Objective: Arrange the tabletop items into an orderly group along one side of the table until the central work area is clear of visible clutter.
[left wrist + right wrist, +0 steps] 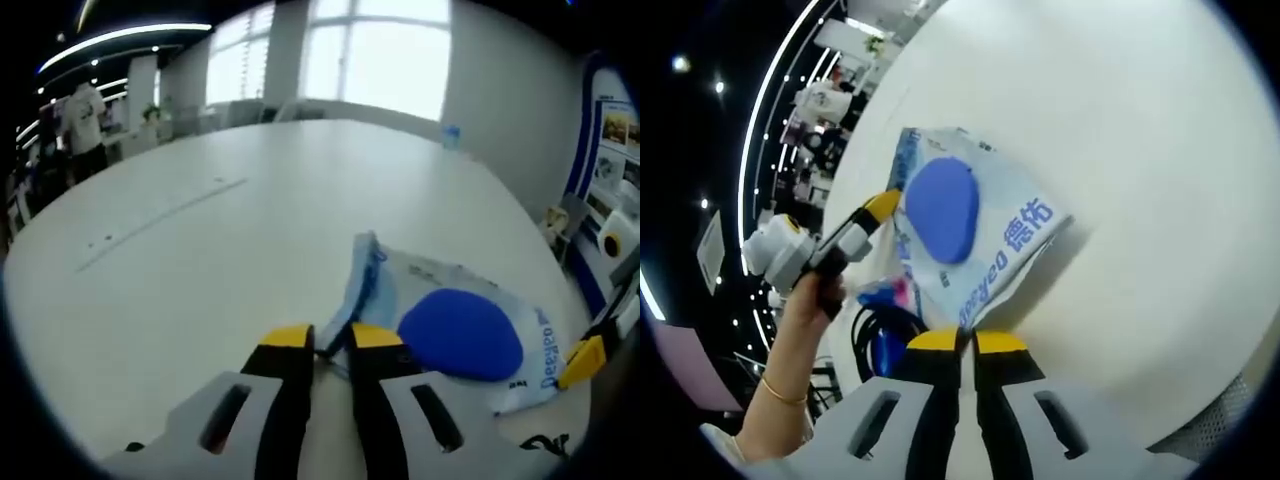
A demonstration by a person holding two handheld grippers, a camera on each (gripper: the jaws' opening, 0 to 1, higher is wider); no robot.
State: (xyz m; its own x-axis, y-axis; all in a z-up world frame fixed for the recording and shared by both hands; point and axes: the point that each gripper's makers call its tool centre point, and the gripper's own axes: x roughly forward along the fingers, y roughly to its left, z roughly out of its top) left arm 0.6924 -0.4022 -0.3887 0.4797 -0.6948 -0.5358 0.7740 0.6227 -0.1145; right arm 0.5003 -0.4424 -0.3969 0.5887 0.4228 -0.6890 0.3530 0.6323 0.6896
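A white plastic bag [450, 320] with blue print and a blue oval patch is stretched between both grippers over the white table [200, 250]. My left gripper [332, 340] is shut on the bag's crumpled left edge. In the left gripper view, the right gripper's yellow tip [583, 360] meets the bag's right corner. In the right gripper view the bag [960, 220] casts a shadow on the table, and my right gripper [967, 342] is shut on its near corner. The left gripper [880, 205], held by a hand, grips the bag's far side.
A small blue cup [450, 135] stands at the table's far edge. A person in white [85, 115] stands beyond the table on the left. A black cable loop [875, 335] and a blue-pink item [885, 295] lie past the table's edge [1200, 400].
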